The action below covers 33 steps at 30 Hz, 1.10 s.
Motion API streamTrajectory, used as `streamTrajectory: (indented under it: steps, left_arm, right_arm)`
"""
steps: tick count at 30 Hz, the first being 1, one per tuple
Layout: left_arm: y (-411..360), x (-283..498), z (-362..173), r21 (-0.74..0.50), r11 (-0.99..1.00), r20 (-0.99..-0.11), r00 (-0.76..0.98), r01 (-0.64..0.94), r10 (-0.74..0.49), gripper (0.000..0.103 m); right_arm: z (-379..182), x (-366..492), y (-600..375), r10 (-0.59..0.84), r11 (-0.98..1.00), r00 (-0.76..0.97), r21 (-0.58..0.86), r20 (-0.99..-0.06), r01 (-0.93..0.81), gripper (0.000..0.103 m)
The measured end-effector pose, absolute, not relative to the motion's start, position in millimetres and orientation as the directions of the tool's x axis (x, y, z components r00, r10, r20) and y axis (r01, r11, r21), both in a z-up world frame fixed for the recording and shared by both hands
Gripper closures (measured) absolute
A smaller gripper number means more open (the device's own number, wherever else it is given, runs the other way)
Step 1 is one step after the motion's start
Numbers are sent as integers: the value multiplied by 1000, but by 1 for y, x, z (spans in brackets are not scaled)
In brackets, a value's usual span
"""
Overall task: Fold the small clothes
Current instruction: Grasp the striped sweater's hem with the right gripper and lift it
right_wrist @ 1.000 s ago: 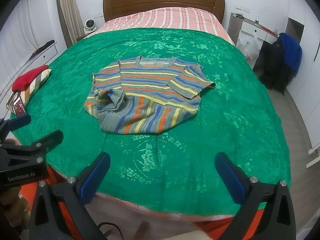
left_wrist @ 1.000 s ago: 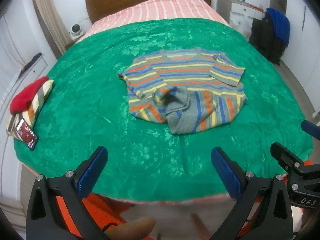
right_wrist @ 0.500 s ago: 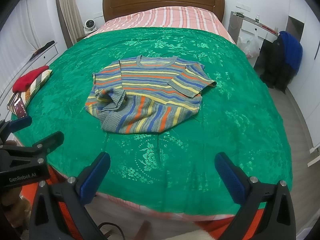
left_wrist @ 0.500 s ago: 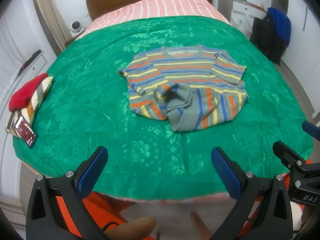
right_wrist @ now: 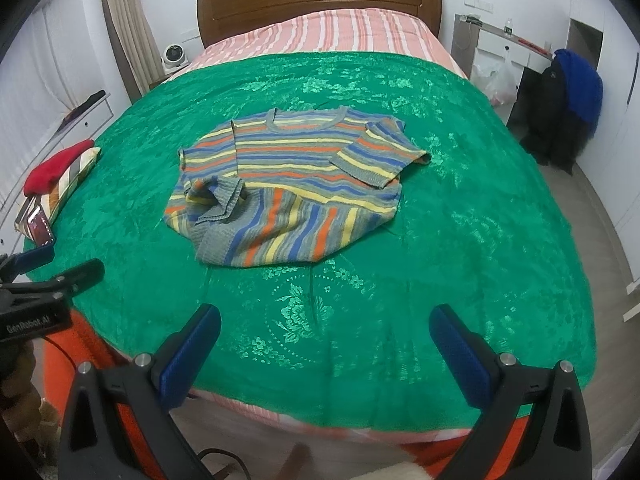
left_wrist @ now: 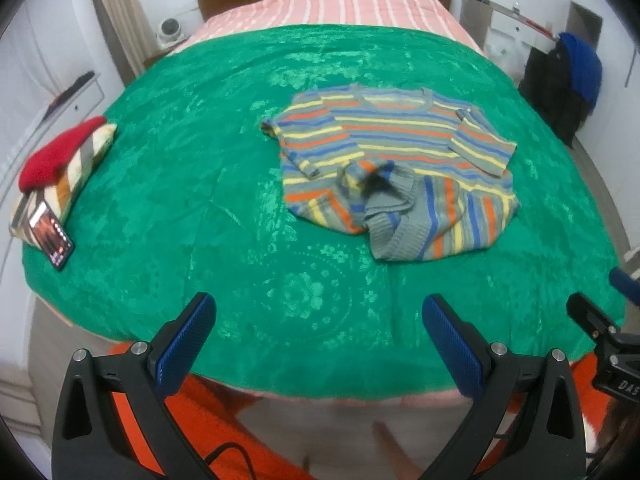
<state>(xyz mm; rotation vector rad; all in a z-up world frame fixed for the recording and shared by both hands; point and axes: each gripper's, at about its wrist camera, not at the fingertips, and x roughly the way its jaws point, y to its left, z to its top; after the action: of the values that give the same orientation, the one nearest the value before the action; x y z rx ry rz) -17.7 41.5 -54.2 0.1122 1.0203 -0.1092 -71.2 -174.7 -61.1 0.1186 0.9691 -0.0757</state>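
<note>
Folding has barely begun: your striped sweater (right_wrist: 296,184) lies mid-bed, hem and one sleeve flipped up. Left gripper (left_wrist: 318,344) and right gripper (right_wrist: 324,354) hover at the near edge, fingers apart, empty.

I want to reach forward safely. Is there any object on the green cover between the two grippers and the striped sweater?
Nothing visible. Only bare green cover lies between the open left gripper and right gripper and the striped sweater. The phone and red hat sit far to the left edge.
</note>
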Motion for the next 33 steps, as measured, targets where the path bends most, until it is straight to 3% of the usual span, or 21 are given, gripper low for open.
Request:
streamTrajectory:
  steps: [10, 13, 15, 17, 18, 19, 20, 23, 26, 30, 33]
  left_arm:
    - [57, -16, -49, 22, 994, -847, 531, 105, -37, 0]
    - [64, -19, -49, 26, 996, -846, 532, 87, -25, 0]
    - [68, -20, -52, 29, 996, -849, 528, 79, -18, 0]
    - [72, -20, -56, 24, 997, -855, 518, 73, -18, 0]
    - [76, -19, -58, 21, 998, -859, 512, 67, -16, 0]
    - [79, -20, -60, 20, 998, -860, 510, 61, -14, 0]
    - [82, -20, -61, 18, 998, -861, 509, 55, -12, 0]
    - [89, -21, -67, 2, 999, -861, 507, 46, -21, 0]
    - [87, -19, -76, -14, 999, -866, 499, 52, -38, 0]
    - [72, -15, -85, -38, 995, -874, 479, 92, -78, 0]
    - [68, -17, -85, -26, 993, -875, 479, 112, -77, 1]
  right_arm:
    - [-118, 28, -139, 165, 986, 525, 160, -835, -56, 1]
    - [-143, 76, -125, 78, 997, 505, 65, -860, -42, 4]
    - [-166, 103, -123, 117, 993, 453, 106, -884, -49, 16]
    - [-186, 117, -119, 156, 988, 387, 135, -909, -81, 48]
    - [-188, 116, -121, 153, 988, 401, 130, -903, -84, 54]
    - [-183, 109, -125, 154, 988, 423, 132, -893, -81, 79]
    - [-172, 97, -132, 170, 985, 448, 153, -878, -73, 96]
    - [-142, 49, -158, 207, 978, 493, 194, -845, -77, 97]
    - [-123, -14, -192, 141, 989, 514, 146, -846, -30, 97]
    - [-160, -70, -232, 60, 990, 384, 104, -921, 93, 97]
    - [-180, -89, -245, -10, 986, 328, 46, -945, 163, 92]
